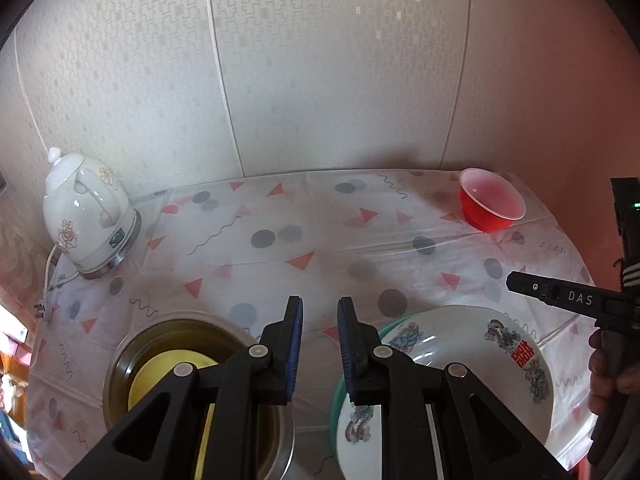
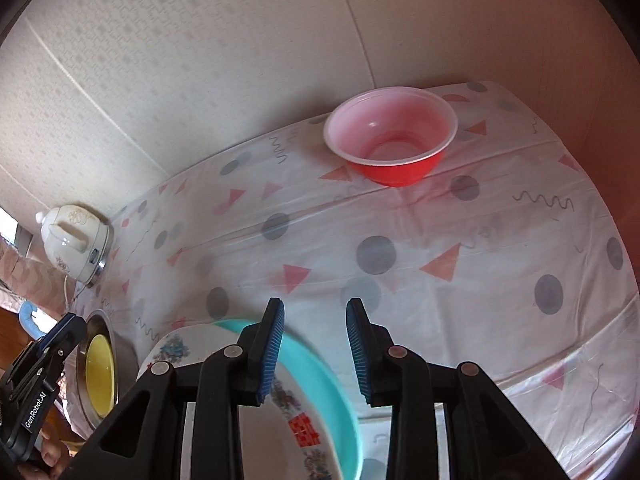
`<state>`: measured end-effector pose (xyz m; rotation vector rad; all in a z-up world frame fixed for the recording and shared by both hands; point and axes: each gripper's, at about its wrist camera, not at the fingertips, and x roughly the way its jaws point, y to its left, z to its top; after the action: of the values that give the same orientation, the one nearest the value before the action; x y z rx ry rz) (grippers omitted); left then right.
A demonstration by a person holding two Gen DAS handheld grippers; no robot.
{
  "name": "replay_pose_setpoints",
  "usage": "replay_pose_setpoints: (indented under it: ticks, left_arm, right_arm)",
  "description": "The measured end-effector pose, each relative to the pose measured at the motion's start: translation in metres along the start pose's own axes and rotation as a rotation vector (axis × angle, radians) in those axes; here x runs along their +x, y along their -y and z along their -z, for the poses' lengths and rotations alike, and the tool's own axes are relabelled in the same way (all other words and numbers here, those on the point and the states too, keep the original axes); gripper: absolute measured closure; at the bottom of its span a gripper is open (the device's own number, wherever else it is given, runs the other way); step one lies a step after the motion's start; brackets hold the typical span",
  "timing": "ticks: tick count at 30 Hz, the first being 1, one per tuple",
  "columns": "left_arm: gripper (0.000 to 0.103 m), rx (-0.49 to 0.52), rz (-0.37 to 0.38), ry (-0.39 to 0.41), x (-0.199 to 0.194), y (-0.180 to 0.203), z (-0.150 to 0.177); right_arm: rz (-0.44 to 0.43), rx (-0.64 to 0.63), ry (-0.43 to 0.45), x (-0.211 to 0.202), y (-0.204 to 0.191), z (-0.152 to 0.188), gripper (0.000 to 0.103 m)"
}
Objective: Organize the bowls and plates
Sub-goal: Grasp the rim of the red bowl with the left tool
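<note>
A steel bowl with a yellow bowl inside it sits at the near left. A white plate with red and blue decoration lies on a teal plate at the near right. Far off at the back right stands a red bowl with a white rim. My left gripper hovers between the steel bowl and the plates, its jaws a narrow gap apart and empty. My right gripper is open and empty above the teal plate, facing the red bowl.
A white ceramic kettle with a cord and plug stands at the back left, near the wall. The table wears a white cloth with triangles and dots. Walls close the back and right sides. A hand holds the right tool.
</note>
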<state>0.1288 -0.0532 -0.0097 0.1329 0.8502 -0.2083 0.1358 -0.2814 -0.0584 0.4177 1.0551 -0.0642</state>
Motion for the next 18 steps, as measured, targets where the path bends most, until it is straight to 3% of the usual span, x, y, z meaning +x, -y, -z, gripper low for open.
replay_pose_setpoints:
  ticks: [14,18]
  left_arm:
    - [0.078,-0.094,0.135,-0.143,0.065,0.034,-0.041]
    - [0.078,-0.116,0.152,-0.151,0.076,0.042,-0.048]
  right_arm:
    - [0.083,0.192,0.087,0.003,0.077,-0.067,0.071]
    - [0.088,0.242,0.095,0.013,0.092,-0.087,0.07]
